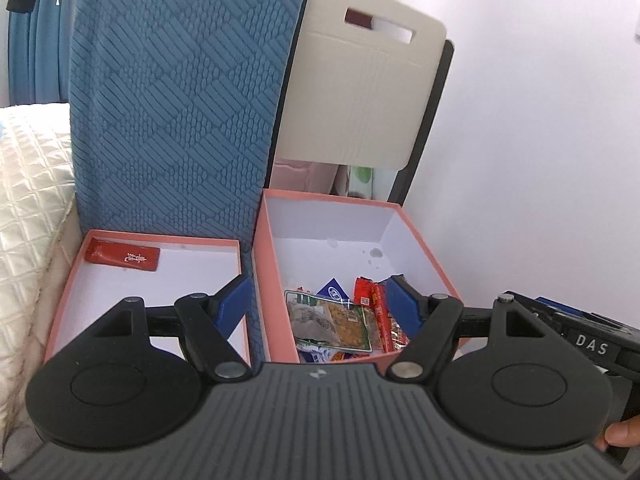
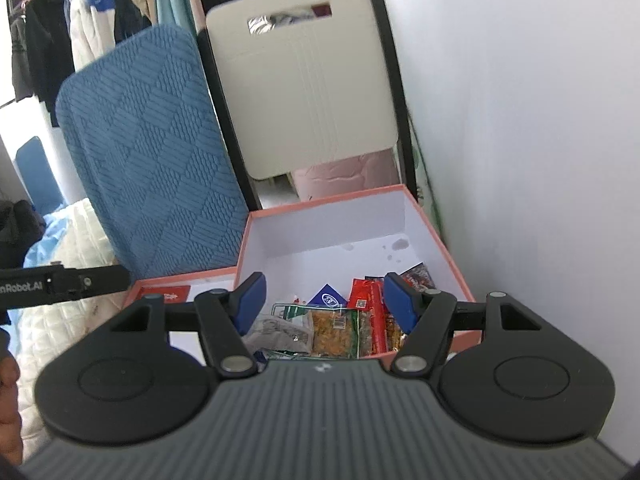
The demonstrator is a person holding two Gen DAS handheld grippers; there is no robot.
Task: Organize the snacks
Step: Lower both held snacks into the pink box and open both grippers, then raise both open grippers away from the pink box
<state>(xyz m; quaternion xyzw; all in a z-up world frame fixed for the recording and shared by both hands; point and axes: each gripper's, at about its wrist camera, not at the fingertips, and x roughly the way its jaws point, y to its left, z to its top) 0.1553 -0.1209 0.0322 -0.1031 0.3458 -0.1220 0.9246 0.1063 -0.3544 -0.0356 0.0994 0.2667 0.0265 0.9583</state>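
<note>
Two pink boxes with white insides stand side by side. The shallow left box (image 1: 72, 280) holds one flat red packet (image 1: 122, 258). The deep right box (image 1: 424, 248) holds a pile of snack packets: a green-edged nut packet (image 1: 340, 322), a red packet (image 1: 378, 308) and a blue one (image 1: 332, 290). My left gripper (image 1: 318, 304) is open and empty, astride the wall between the boxes. My right gripper (image 2: 324, 300) is open and empty over the snack pile (image 2: 340, 328) in the deep box (image 2: 452, 256). The red packet also shows in the right wrist view (image 2: 164, 293).
A blue textured cushion (image 1: 180, 100) leans upright behind the boxes. A cream folding chair back (image 1: 360, 92) stands behind the deep box. A white wall (image 1: 540, 140) is on the right, a quilted cream bedspread (image 1: 28, 200) on the left. Clothes (image 2: 80, 20) hang at the back.
</note>
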